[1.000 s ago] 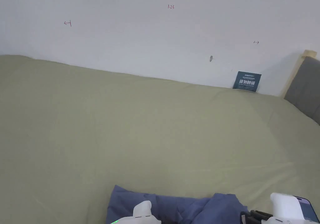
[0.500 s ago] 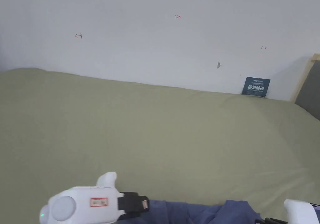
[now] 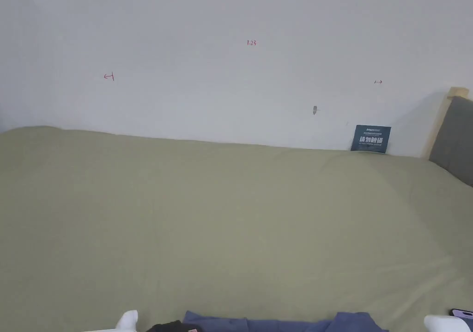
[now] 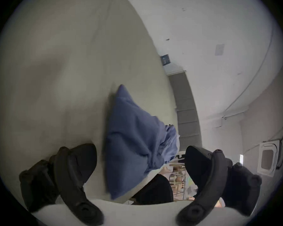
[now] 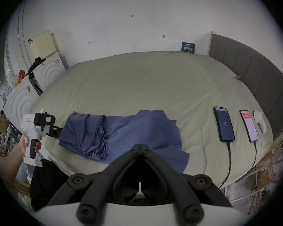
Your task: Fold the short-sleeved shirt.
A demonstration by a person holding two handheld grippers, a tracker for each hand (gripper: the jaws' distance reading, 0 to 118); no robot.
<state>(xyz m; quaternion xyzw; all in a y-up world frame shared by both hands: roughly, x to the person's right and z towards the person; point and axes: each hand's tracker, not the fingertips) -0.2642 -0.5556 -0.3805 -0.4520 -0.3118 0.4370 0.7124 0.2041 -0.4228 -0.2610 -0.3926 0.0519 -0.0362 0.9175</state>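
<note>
A crumpled blue short-sleeved shirt [image 5: 121, 131] lies bunched near the front edge of the olive-green bed [image 5: 137, 82]; its top edge shows as a strip [image 3: 277, 323] at the bottom of the head view. My left gripper [image 4: 140, 149] is open, jaws spread wide on either side of one end of the shirt [image 4: 134, 139]. In the right gripper view the left gripper [image 5: 56, 131], held by a hand, sits at the shirt's left edge. My right gripper [image 5: 140, 145] is shut just in front of the shirt's near edge, with no cloth seen between its jaws.
Two phones [image 5: 224, 125] [image 5: 249, 126] on cables and a white controller [image 5: 260, 121] lie on the bed to the right of the shirt. A grey headboard [image 5: 252, 69] bounds the right side, white cabinets [image 5: 47, 73] stand at the left. Beyond the shirt the bed is bare sheet.
The head camera has tilted upward. The left gripper has moved left, from over the shirt to its left end, and has dropped low after being raised half a second ago.
</note>
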